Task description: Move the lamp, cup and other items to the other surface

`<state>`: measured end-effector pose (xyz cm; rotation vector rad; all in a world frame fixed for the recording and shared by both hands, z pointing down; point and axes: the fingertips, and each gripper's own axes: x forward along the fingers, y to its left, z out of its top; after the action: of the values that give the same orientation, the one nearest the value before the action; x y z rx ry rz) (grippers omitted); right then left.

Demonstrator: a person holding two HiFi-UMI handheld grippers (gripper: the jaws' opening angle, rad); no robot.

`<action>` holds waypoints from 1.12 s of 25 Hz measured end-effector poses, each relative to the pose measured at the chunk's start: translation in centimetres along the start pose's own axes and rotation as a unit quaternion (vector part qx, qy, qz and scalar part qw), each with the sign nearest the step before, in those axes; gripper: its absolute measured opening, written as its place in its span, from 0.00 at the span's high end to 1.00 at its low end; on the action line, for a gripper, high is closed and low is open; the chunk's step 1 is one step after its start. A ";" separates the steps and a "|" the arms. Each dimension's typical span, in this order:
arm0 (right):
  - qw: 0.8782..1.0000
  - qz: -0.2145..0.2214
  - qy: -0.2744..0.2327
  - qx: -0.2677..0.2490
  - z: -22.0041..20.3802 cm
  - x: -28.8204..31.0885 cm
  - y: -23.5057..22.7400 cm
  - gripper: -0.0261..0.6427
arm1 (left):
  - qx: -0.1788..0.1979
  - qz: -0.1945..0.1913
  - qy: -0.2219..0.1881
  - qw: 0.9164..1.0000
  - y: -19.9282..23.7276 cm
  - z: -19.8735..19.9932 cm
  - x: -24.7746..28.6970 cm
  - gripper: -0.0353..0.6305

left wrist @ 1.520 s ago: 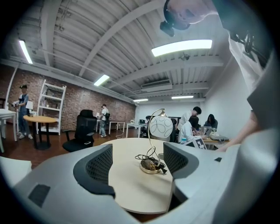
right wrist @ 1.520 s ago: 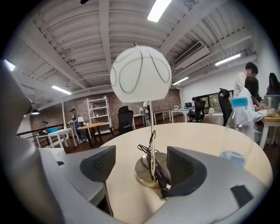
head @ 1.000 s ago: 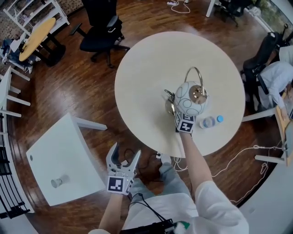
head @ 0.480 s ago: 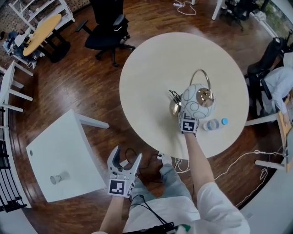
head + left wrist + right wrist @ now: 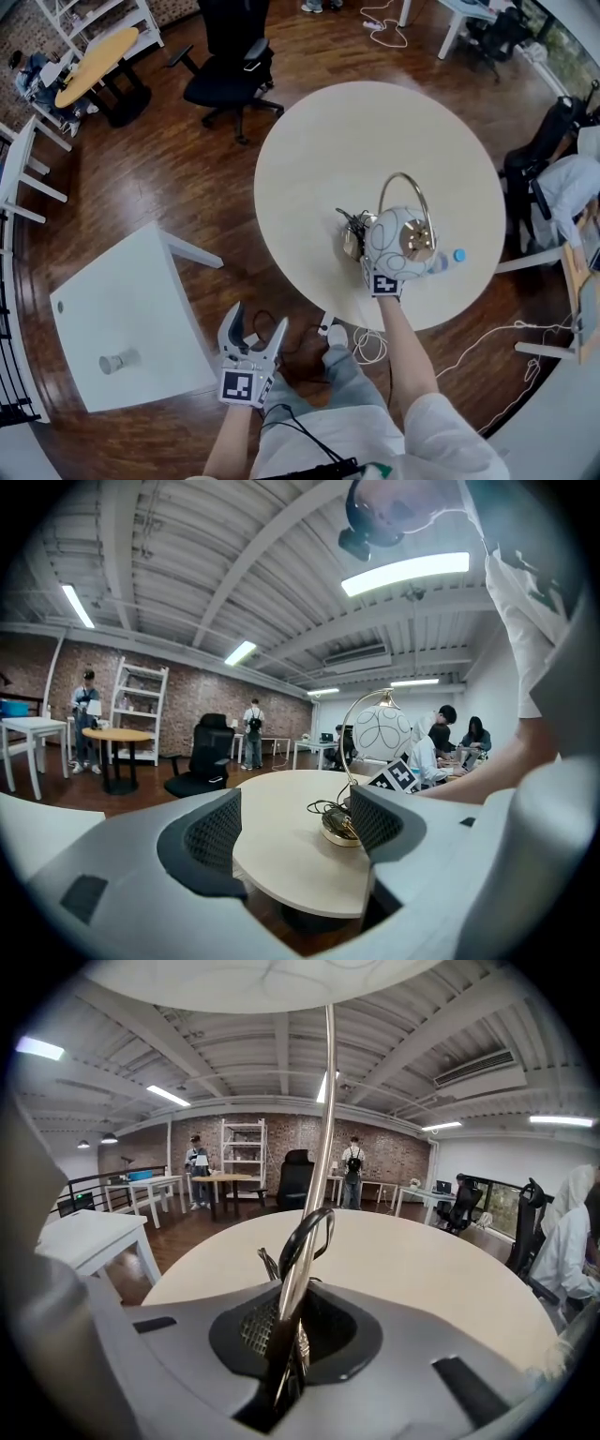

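The lamp [image 5: 398, 239] has a white patterned globe shade, a curved metal stem and a brass base [image 5: 353, 239] with a coiled cord, and stands on the round table [image 5: 375, 141]. My right gripper [image 5: 380, 267] reaches under the shade. In the right gripper view it [image 5: 286, 1335] is shut on the lamp's stem [image 5: 314, 1194]. My left gripper [image 5: 255, 323] hangs open and holds nothing, above the floor between the two tables. From it [image 5: 295, 827] I see the lamp's base [image 5: 339, 829]. A cup [image 5: 117, 361] stands on the white square table [image 5: 122, 300].
A clear bottle with a blue cap [image 5: 457, 255] lies on the round table, partly under the shade. A cable trails on the floor at the table's near edge [image 5: 361, 342]. Office chairs [image 5: 225, 66] stand beyond, and another chair [image 5: 534, 150] at the right.
In the head view the lamp's shade now overlaps the bottle, which lay apart from it before. The right gripper stays tucked under the shade. The left gripper has kept its place, open.
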<state>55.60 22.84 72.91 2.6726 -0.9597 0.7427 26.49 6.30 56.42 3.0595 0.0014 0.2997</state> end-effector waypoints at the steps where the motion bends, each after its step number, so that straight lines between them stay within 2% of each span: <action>1: 1.000 0.002 0.000 -0.002 0.4 -0.6 0.4 0.91 | -0.009 0.001 -0.002 1.000 -0.1 0.5 -0.1 0.41; 3: 1.000 -0.004 -0.002 -0.012 1.2 -2.0 1.1 0.91 | -0.015 0.005 -0.006 1.000 0.1 1.0 -0.8 0.41; 6: 1.000 -0.005 -0.002 -0.020 1.6 -4.2 3.0 0.91 | 0.002 0.017 -0.014 1.000 1.4 0.6 -2.7 0.41; 12: 0.997 0.063 0.028 -0.027 1.3 -7.0 10.5 0.91 | -0.027 0.054 -0.038 0.997 4.2 2.3 -6.5 0.42; 16: 0.993 0.102 0.038 -0.052 1.3 -8.4 15.7 0.91 | -0.013 0.086 -0.050 0.995 6.3 2.2 -9.8 0.41; 19: 0.988 0.137 0.041 -0.064 1.9 -8.7 20.7 0.91 | -0.018 0.115 -0.053 0.992 8.2 2.5 -12.7 0.41; 24: 0.974 0.203 0.044 -0.086 3.7 -7.9 30.3 0.91 | 0.002 0.193 -0.061 0.979 13.7 1.3 -18.9 0.42; 28: 0.960 0.251 0.045 -0.116 4.5 -6.6 38.6 0.91 | -0.001 0.265 -0.069 0.962 18.2 0.7 -25.1 0.42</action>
<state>28.18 -4.79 66.53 2.1911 -1.6153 0.7747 1.86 -12.08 52.13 3.0124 -0.8319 0.1056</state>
